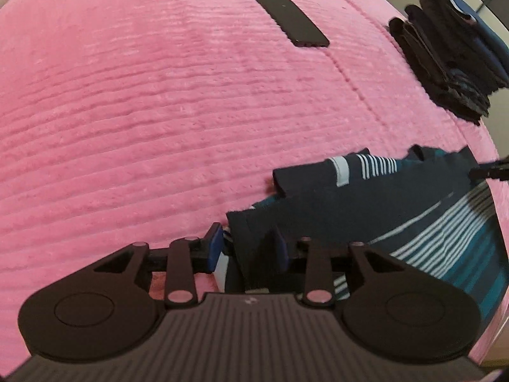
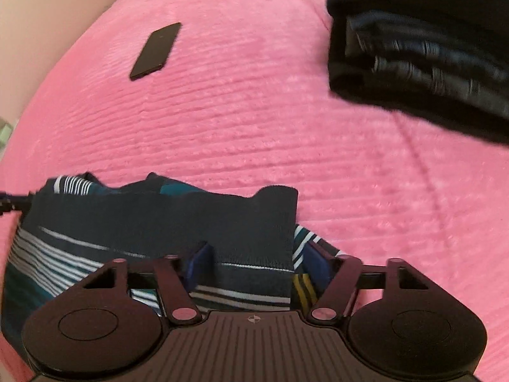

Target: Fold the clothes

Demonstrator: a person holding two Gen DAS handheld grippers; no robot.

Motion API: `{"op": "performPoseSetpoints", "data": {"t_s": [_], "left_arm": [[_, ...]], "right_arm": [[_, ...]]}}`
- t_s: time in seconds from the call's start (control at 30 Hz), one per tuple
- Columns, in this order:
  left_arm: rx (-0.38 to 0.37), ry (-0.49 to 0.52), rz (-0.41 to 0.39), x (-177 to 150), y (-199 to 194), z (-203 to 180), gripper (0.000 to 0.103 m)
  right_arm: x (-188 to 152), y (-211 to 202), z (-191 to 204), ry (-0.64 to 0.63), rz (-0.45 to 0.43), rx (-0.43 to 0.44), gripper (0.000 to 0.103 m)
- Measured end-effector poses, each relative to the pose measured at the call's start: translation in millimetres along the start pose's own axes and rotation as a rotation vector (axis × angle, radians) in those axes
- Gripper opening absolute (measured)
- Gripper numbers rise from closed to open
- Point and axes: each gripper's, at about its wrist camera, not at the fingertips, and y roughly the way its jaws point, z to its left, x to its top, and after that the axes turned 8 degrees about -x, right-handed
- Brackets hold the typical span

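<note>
Both grippers low over striped garment, jaws apart.

Both hand-held grippers, left and right, seemingly gape.

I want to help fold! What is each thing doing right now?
Navy striped fabric garment: partly folded, lying on the pink ribbed blanket.
Left hand-held gripper: open, fabric between its fingers.
Right hand-held gripper: open around a fabric edge.
Dark folded clothes stack: folded, piled.
Black flat phone: screen dark.
</note>
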Motion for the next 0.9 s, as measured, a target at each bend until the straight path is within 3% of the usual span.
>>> {"op": "performPoseSetpoints", "data": {"t_s": [0.03, 0.07, 0.1, 0.13, 0.33, 0.47, 0.57, 0.67, 0.7, 0.73, 0.77, 0.83, 0.9], "left_arm": [[0.002, -0.012, -0.001, 1, -1, 1, 0.020], [0.004, -0.018, 0.000, 1, -3, 2, 0.004], [0.005, -0.017, 0.003, 2, -5, 1, 0.002], [0.006, -0.008, 0.001, 2, -8, 0, 0.001], [0.001, 0.077, -0.111, 11, -60, -23, 0.001], [0.020, 0.072, -0.169, 23, -70, -17, 0.001], [0.032, 0.047, -0.094, 30, -36, -1, 0.001], [0.097, 0.048, -0.013, 31, -4, 6, 0.002], [0.125, 0.044, -0.003, 30, 1, 7, 0.002], [0.152, 0.038, -0.008, 30, -1, 7, 0.001], [0.172, 0.036, -0.020, 29, -5, 6, 0.002], [0.193, 0.071, -0.061, 23, -22, -6, 0.003], [0.155, 0.106, -0.082, 14, -33, -24, 0.005]], "right_arm": [[1, 2, -2, 0.017, 0.004, 0.005, 0.040], [1, 3, -5, 0.033, 0.006, 0.008, 0.031], [2, 2, -5, 0.042, 0.005, 0.006, 0.028], [2, 0, -3, 0.039, 0.000, 0.004, 0.017], [9, -50, 13, -0.052, -0.108, -0.013, 0.010], [18, -73, 7, -0.033, -0.200, -0.026, 0.009], [23, -47, 2, -0.029, -0.168, -0.033, 0.010], [21, -10, 2, -0.022, -0.106, -0.051, 0.011], [20, -1, 1, -0.012, -0.091, -0.066, 0.018], [18, 1, 1, -0.007, -0.091, -0.091, 0.042], [17, -2, 3, -0.010, -0.102, -0.119, 0.054], [10, -19, 14, -0.064, -0.139, -0.142, 0.054], [-2, -41, 29, -0.109, -0.189, -0.114, 0.054]]}}
